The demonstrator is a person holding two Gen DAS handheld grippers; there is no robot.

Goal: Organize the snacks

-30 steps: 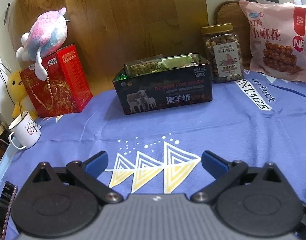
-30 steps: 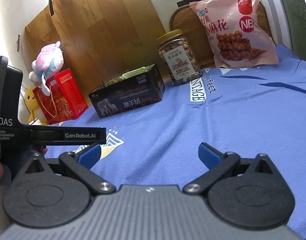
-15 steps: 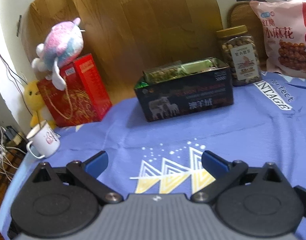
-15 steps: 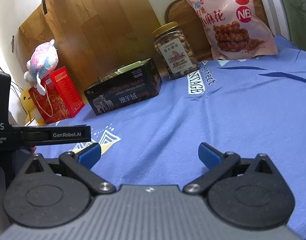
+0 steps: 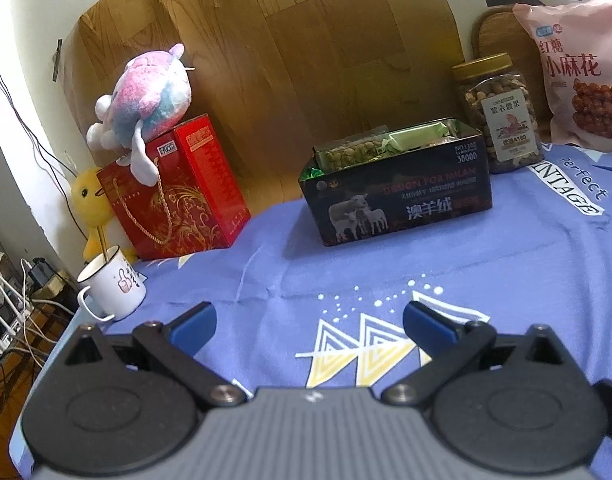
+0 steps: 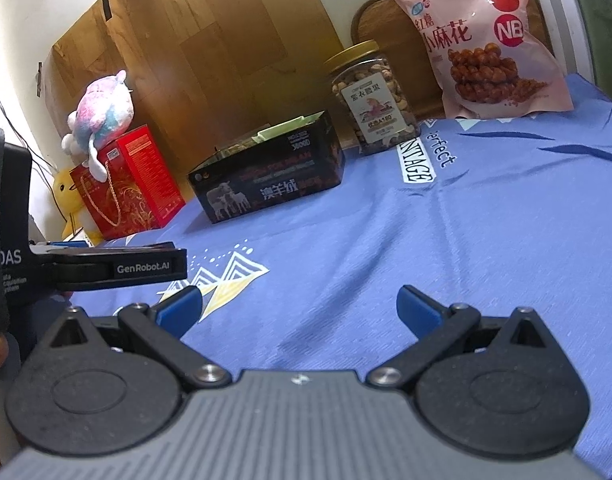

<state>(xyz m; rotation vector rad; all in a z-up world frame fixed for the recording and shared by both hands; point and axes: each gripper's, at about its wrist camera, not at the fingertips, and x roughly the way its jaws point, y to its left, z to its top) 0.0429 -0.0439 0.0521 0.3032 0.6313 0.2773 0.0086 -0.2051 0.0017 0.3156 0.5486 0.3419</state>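
A black tin box [image 5: 398,192] [image 6: 266,178] with sheep printed on its side stands at the back of the blue cloth, holding several green snack packets [image 5: 370,146]. To its right are a clear jar of nuts [image 5: 500,114] [image 6: 372,98] with a gold lid and a pink bag of twisted snacks [image 5: 582,76] [image 6: 486,40]. My left gripper [image 5: 310,322] hovers open over the near cloth, nothing between its fingers. My right gripper [image 6: 300,310] is also open and empty, low over the cloth, with the left gripper's body [image 6: 86,270] beside it on the left.
A red gift box [image 5: 174,188] with a plush toy [image 5: 146,88] on top and a yellow duck [image 5: 92,204] sit at the back left. A white mug [image 5: 114,286] stands near the cloth's left edge, cables beyond it. A wooden board [image 5: 286,40] leans behind.
Both grippers drew back and shifted left, so the tin box, jar and bag sit further right and smaller. Both stayed open and empty.
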